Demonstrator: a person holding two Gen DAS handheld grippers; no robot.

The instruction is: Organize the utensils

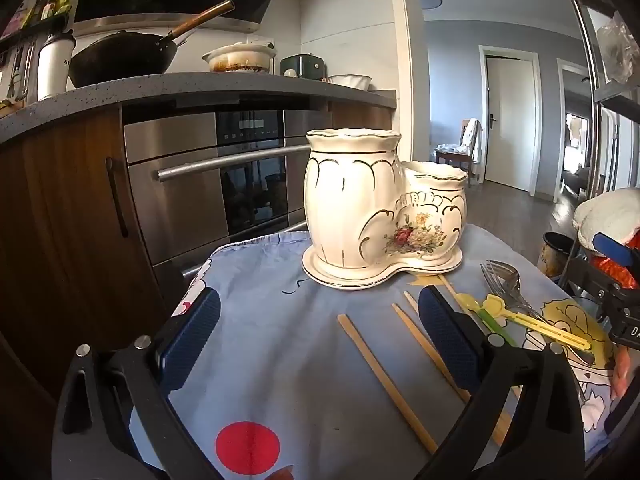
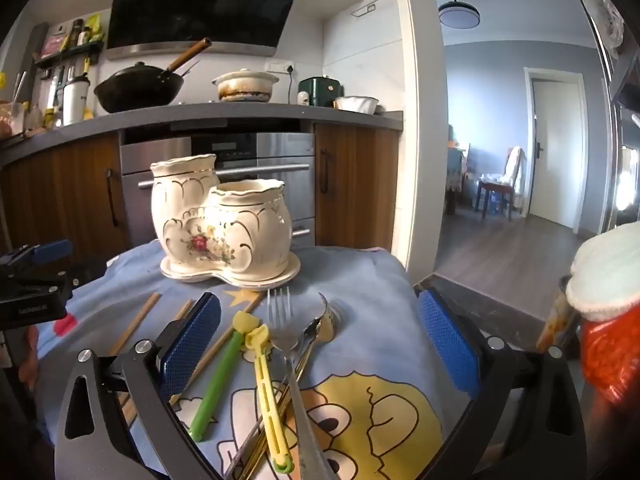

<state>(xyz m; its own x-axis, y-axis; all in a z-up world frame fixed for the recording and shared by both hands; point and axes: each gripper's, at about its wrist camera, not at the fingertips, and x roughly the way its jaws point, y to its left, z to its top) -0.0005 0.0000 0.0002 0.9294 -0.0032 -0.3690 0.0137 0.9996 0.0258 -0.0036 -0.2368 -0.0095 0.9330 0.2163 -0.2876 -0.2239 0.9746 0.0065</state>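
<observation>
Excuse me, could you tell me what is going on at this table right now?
A person is sorting utensils with two hand-held tongs. The left tongs and right tongs are both open and hold nothing. Chopsticks, a fork and plastic spoons lie loose on the cloth. The ceramic holder shows nothing sticking out of it yet.

home kitchen | wok (image 2: 138,90) on counter (image 2: 240,114) | built-in oven (image 2: 224,176) | range hood (image 2: 200,4)

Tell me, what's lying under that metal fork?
The fork lies on a spoon, thin gold-coloured sticks and the cartoon cloth. Its handle hides how those pieces cross beneath.
</observation>
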